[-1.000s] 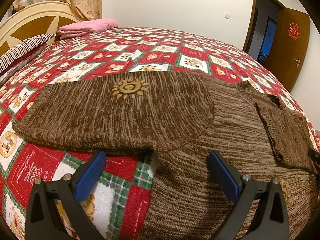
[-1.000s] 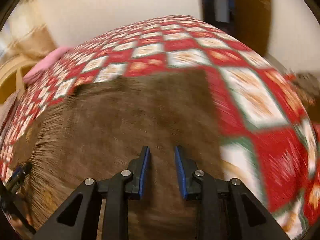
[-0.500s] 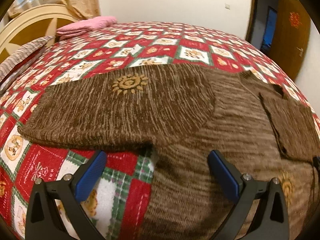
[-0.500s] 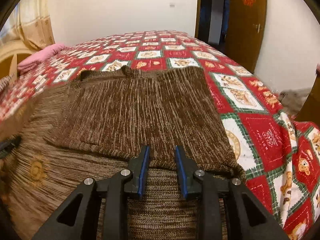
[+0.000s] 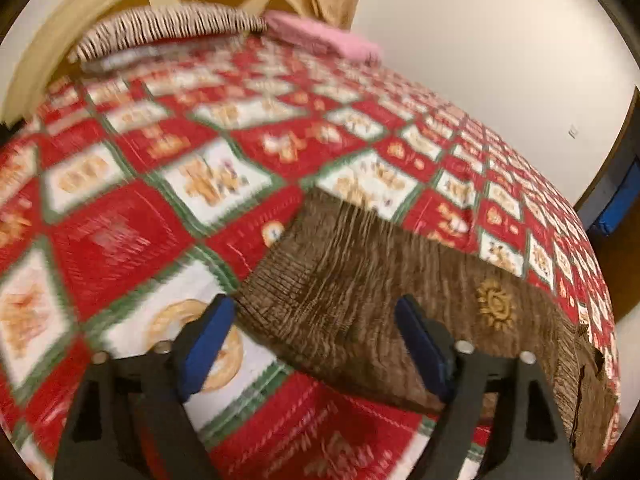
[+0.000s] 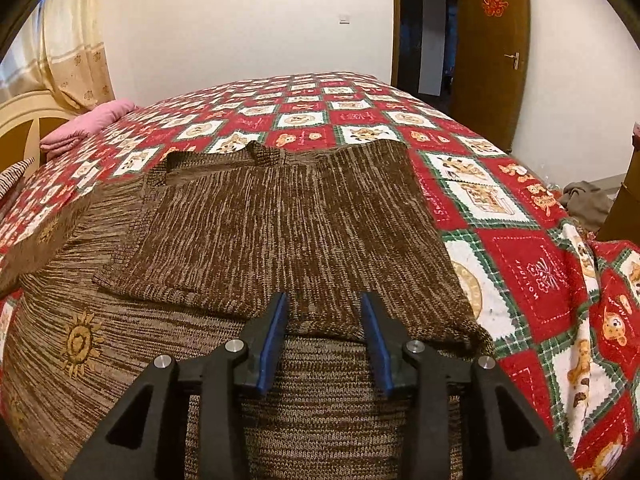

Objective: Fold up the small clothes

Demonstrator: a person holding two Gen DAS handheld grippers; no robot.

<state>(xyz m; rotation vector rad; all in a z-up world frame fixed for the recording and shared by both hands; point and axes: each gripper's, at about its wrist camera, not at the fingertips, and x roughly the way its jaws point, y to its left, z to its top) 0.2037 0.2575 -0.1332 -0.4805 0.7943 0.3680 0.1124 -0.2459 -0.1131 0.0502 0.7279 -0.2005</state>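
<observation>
Quilted bed [image 6: 520, 264] bears sweater [image 6: 280, 220] beneath both spread, empty claws (left [image 5: 316, 320] closing, right [image 6: 324, 328] opening).

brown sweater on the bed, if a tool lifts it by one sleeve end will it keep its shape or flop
Probably flop: the sweater is soft knit, and its folded-in sleeve lies limp on the quilt. It looks thick, so likely a bit heavy and prone to stretching. The fuzzy knit should grip rather than slip.

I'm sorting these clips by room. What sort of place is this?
A home bedroom, most likely. A brown sweater lies on a bed with a red patchwork quilt, a curved headboard stands behind it, and a wooden door opens off the room.
</observation>
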